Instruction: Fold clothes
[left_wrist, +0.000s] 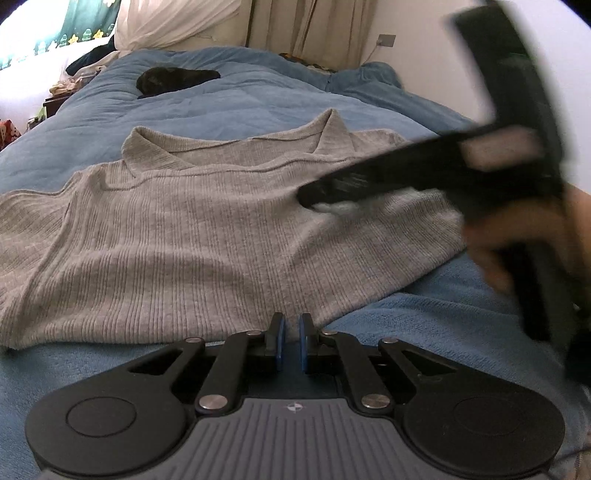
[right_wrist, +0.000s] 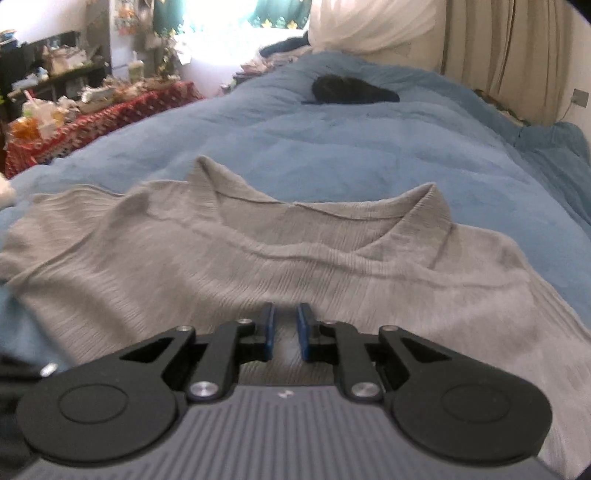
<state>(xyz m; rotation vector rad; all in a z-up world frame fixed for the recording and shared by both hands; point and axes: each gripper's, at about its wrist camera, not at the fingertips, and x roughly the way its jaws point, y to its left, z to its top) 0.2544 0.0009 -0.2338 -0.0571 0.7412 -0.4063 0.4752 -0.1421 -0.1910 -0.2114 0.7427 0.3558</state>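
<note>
Grey ribbed knit, soft and finely corded, makes up the sweater (left_wrist: 207, 236) we see spread flat across the near part of the blue quilted bedspread (left_wrist: 258, 103), its wide collar pointing toward the far end of the bed. Its hem lies close to the near edge. Our left gripper (left_wrist: 290, 334) has its blue pads almost together, pinching the hem's edge. Our right gripper (right_wrist: 284, 328), black with blue pads, hovers over the sweater's body with its jaws nearly closed and nothing between them. A dark rumpled garment (right_wrist: 352, 90) sits far up the bed.
</note>
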